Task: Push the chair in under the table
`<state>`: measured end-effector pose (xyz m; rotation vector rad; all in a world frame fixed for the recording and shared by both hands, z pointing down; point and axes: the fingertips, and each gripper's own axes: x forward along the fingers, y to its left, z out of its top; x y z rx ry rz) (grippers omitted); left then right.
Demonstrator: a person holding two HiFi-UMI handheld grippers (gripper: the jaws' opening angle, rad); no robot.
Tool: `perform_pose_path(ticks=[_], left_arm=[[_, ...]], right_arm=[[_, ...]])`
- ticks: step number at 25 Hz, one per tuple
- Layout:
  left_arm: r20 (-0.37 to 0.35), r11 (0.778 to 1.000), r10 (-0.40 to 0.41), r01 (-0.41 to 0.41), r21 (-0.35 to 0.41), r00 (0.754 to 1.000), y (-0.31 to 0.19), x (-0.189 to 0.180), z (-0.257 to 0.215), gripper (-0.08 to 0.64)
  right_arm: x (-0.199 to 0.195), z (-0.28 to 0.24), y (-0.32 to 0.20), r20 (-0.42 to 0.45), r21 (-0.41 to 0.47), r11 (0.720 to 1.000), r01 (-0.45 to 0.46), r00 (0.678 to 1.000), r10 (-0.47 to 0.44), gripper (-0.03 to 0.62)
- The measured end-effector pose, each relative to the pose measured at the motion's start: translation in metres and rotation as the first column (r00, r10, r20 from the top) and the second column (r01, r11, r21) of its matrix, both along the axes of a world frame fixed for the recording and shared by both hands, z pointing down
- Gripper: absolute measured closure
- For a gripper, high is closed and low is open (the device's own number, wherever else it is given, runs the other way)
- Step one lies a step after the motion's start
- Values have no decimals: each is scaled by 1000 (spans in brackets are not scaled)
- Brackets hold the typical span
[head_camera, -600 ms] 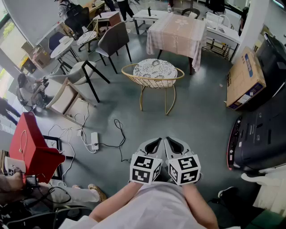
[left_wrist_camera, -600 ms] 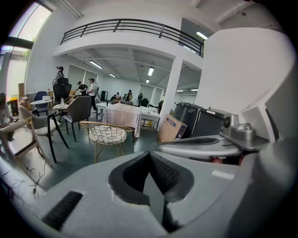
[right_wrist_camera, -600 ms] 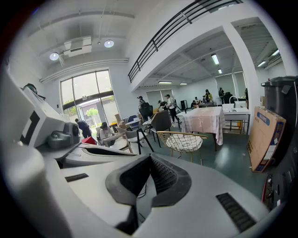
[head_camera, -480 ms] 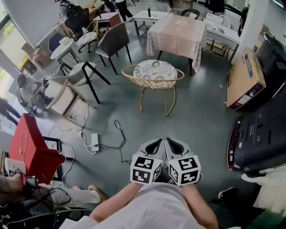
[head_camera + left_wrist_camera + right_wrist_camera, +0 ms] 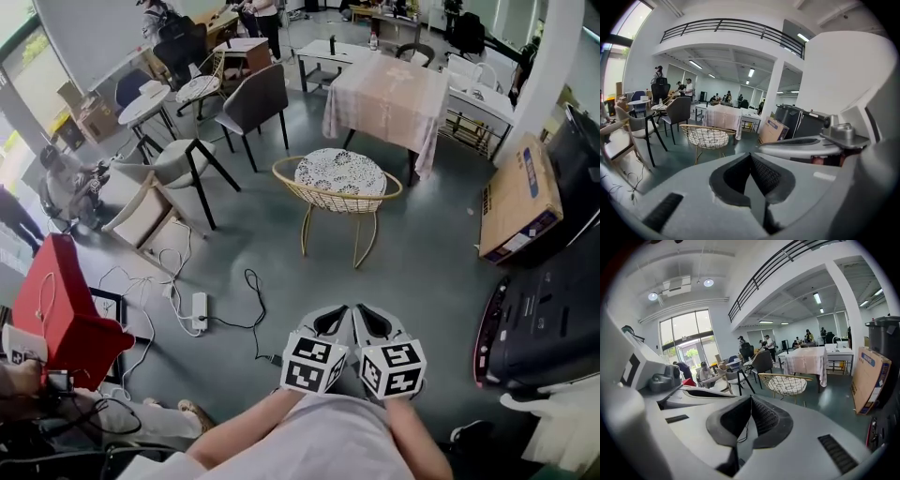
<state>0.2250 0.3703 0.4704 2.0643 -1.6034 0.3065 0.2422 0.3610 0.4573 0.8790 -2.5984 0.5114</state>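
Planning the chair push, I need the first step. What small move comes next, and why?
Probably carry both grippers forward to the near rim of the wire chair. The left gripper and right gripper are shut, empty and close to the body, well short of it, and it stands clear of the table.

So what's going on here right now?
A person holds the left gripper and the right gripper side by side close to the body. Both are shut, with nothing between the jaws. The gold wire chair stands ahead of them on the open floor, apart from the cloth-covered table beyond it. Neither gripper touches the chair, so the push has not begun.
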Motion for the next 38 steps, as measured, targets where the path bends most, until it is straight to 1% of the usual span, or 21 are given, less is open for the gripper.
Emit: perform_pose_path(ticks=[7,12,19,24,29,33,38], left_arm=[[-12,999,-36,36,10,999,-8,-50,0,555],[-15,997,-76,76,7,997,-15,-84,8,555],[-15,994,-108,108,-16,994,-36,-114,20,555],[7,994,-107,107,-31,994,-66,-134,29,555],[12,991,-119,119,-56,993,-102,-155,36,555],[18,990,-117,118,-71,993,-139,-165,40,555],[24,987,-111,113,-110,993,-177,-178,53,555]], right_arm=[[-41,-3,-11,-23,15,999,31,999,-30,588],[-73,3,-19,-39,28,997,73,997,-72,588],[-102,15,-44,-62,28,994,110,992,-108,588],[-121,26,-77,-68,20,993,120,991,-119,588],[-138,37,-111,-84,-4,990,140,987,-140,588],[-148,43,-147,-92,-25,988,154,984,-155,588],[-158,56,-186,-104,-44,985,164,980,-168,588]])
